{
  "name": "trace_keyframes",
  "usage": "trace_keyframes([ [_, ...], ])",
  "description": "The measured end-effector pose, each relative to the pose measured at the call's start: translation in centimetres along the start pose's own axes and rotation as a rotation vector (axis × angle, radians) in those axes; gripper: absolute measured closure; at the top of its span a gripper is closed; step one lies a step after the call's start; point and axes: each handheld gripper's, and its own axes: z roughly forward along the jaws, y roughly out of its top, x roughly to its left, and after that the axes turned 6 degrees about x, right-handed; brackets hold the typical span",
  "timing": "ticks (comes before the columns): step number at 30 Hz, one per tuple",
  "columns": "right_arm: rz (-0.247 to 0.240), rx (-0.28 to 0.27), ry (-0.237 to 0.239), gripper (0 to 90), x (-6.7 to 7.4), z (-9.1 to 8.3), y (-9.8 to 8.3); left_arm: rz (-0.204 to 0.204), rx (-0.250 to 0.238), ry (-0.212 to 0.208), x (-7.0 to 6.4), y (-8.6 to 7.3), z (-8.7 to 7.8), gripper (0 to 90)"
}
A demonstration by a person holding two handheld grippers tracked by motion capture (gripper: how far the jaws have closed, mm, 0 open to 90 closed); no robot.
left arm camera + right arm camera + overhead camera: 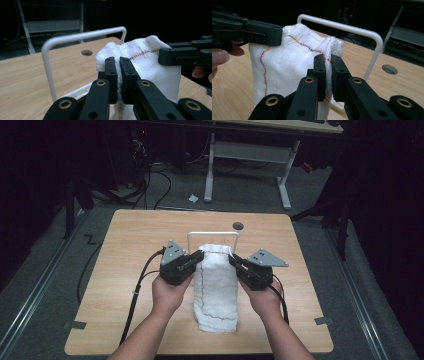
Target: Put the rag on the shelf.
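The left gripper [198, 256] is pinching the near-left corner of the white cloth's [216, 282] upper edge, its jaws closed down to the thickness of the fabric, as the left gripper view confirms with the cloth [150, 62] bunching between the two black pads. The right gripper [235, 259] is gripping the opposite corner in the same manner, jaws nearly together on a fold of the cloth [287, 67]. Between the two claws the cloth is hanging taut at the top, with its lower part trailing back toward the person and lying on the wooden table [130, 250]. Just beyond both claws a white wire rack [212, 234] is standing upright, directly behind the raised cloth edge. A coloured stitched seam [304, 44] is running along the cloth.
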Motion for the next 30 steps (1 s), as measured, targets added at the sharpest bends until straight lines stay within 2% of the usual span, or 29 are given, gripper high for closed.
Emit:
trace_keyframes([
  [2, -0.001, -0.018, -0.005, 84.0, 0.1, -0.2, 0.6, 0.005, -0.031, 0.013, 0.0, 0.9, -0.6, 85.6],
  [7, -0.007, -0.059, -0.012, 84.0, 0.4, -0.7, 1.9, 0.01, -0.063, 0.018, -0.1, 2.2, -1.5, 85.7],
  [13, -0.027, -0.116, -0.025, 84.0, 0.6, -1.7, 4.4, 0.039, -0.122, 0.033, -0.4, 4.7, -2.8, 85.7],
  [14, -0.027, -0.116, -0.025, 84.0, 0.6, -1.7, 4.4, 0.039, -0.122, 0.033, -0.4, 4.7, -2.8, 85.7],
  [16, -0.026, -0.136, -0.03, 84.0, 0.5, -2.1, 5.5, 0.058, -0.139, 0.039, -0.5, 5.7, -3.3, 85.7],
  [17, -0.026, -0.136, -0.03, 84.0, 0.5, -2.1, 5.5, 0.058, -0.139, 0.039, -0.5, 5.7, -3.3, 85.7],
  [21, -0.029, -0.17, -0.032, 84.0, 0.3, -2.7, 7.0, 0.075, -0.169, 0.044, -0.6, 7.4, -3.8, 85.7],
  [27, -0.026, -0.198, -0.033, 84.0, 0.0, -3.3, 8.4, 0.102, -0.19, 0.053, -0.8, 8.7, -4.2, 85.7],
  [30, -0.03, -0.206, -0.037, 84.0, -0.1, -3.5, 8.9, 0.101, -0.201, 0.053, -0.8, 9.0, -4.3, 85.7],
])
